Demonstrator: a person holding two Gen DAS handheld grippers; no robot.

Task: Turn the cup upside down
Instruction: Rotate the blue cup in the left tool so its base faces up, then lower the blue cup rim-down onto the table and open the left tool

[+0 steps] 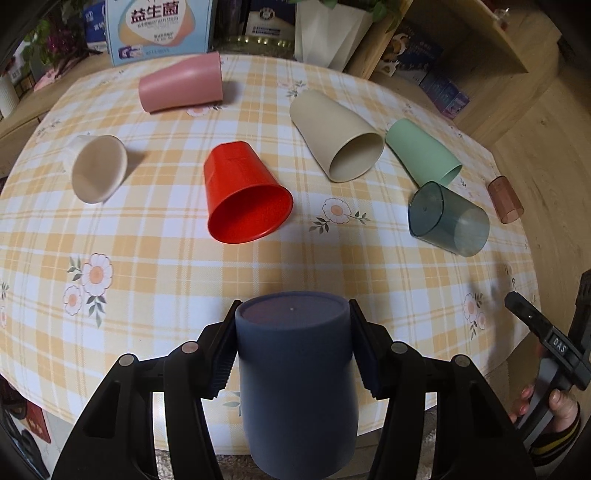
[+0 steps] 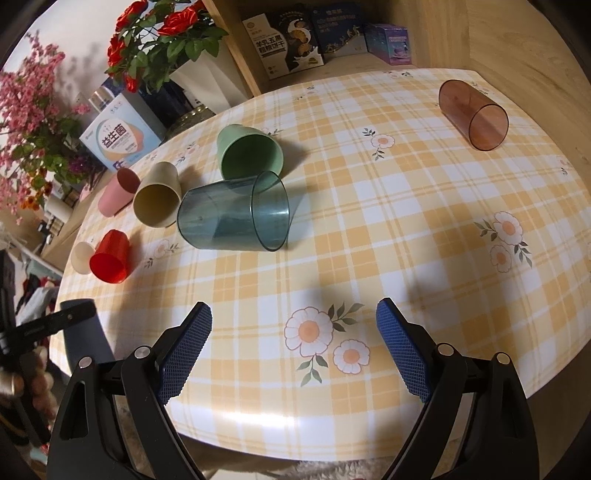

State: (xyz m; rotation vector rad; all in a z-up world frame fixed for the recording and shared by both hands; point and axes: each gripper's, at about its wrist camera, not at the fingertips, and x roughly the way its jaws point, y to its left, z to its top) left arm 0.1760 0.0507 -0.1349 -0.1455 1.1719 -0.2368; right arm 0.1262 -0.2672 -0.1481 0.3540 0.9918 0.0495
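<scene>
My left gripper (image 1: 293,314) is shut on a dark blue-grey cup (image 1: 295,373), held with its flat base up and mouth down, at the near edge of the table. The same cup shows at the far left of the right wrist view (image 2: 83,336). My right gripper (image 2: 293,319) is open and empty above the near edge of the checked tablecloth (image 2: 369,221); it also shows at the right edge of the left wrist view (image 1: 546,332).
Several cups lie on their sides: red (image 1: 240,192), cream (image 1: 98,168), pink (image 1: 183,83), beige (image 1: 340,136), green (image 1: 423,153), clear teal (image 1: 448,219), clear brown (image 2: 472,114). Boxes (image 1: 159,29), flowers (image 2: 155,37) and shelves stand behind the table.
</scene>
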